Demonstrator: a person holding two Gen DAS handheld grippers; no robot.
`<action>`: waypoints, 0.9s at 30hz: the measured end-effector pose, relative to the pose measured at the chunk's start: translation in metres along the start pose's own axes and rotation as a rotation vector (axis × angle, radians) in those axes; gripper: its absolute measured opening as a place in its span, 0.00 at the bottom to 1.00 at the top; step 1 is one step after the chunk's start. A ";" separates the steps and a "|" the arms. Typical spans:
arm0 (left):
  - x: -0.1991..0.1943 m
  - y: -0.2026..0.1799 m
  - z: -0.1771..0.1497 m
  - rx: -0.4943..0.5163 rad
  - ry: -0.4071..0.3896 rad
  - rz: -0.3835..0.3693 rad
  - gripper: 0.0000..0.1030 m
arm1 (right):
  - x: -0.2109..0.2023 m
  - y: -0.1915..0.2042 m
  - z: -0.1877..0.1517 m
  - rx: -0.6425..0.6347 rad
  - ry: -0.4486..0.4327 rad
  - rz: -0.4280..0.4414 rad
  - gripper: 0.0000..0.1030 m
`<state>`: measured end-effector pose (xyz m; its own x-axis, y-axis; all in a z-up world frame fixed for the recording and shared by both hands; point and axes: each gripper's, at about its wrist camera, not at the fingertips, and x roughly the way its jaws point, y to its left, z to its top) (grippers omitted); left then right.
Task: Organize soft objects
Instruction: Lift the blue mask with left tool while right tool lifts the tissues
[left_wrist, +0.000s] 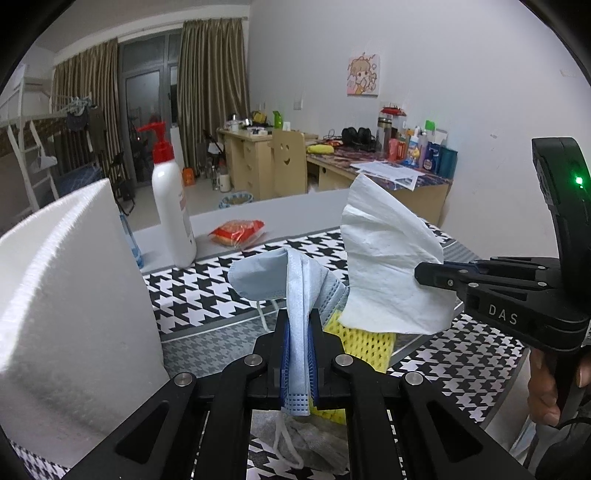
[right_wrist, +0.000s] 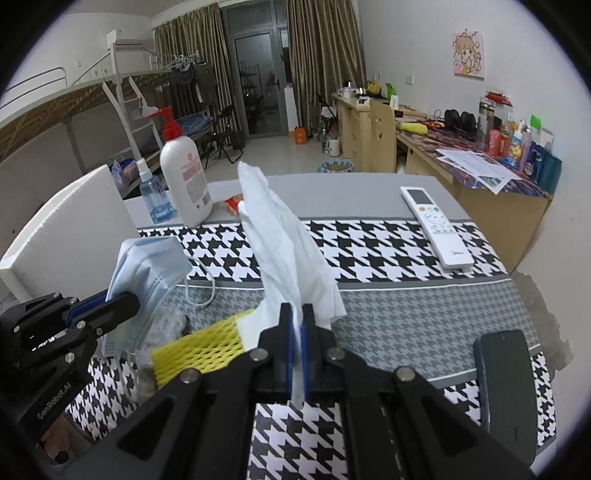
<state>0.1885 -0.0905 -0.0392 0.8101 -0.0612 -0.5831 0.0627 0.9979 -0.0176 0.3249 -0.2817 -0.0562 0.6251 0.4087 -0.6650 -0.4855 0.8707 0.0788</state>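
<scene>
My left gripper (left_wrist: 298, 325) is shut on a light blue face mask (left_wrist: 295, 295), which stands up folded above the houndstooth cloth (left_wrist: 207, 280); its ear loop dangles below. The same mask (right_wrist: 147, 273) and left gripper (right_wrist: 122, 304) show at the left of the right wrist view. My right gripper (right_wrist: 298, 314) is shut on a white tissue (right_wrist: 280, 236) that rises from its jaws. That tissue (left_wrist: 388, 258) and right gripper (left_wrist: 419, 273) appear at the right of the left wrist view. A yellow foam net (right_wrist: 199, 347) and a grey cloth (right_wrist: 166, 325) lie on the table beneath both.
A white box (right_wrist: 74, 229) stands at the left. A pump bottle (right_wrist: 186, 177), a blue spray bottle (right_wrist: 153, 199) and a red snack packet (left_wrist: 238, 230) sit at the back. A white remote (right_wrist: 436, 225) and a dark phone-like object (right_wrist: 506, 380) lie on the right.
</scene>
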 end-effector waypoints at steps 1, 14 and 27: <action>-0.002 0.000 0.001 0.001 -0.003 0.001 0.09 | -0.003 0.000 0.000 -0.001 -0.006 0.000 0.06; -0.019 -0.007 0.002 0.011 -0.034 0.003 0.09 | -0.033 0.002 -0.006 0.006 -0.058 0.002 0.06; -0.039 -0.014 0.008 0.041 -0.076 -0.003 0.09 | -0.059 0.006 -0.008 0.024 -0.120 0.006 0.06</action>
<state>0.1606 -0.1023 -0.0092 0.8515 -0.0671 -0.5200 0.0875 0.9961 0.0147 0.2806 -0.3030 -0.0229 0.6916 0.4427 -0.5707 -0.4756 0.8738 0.1016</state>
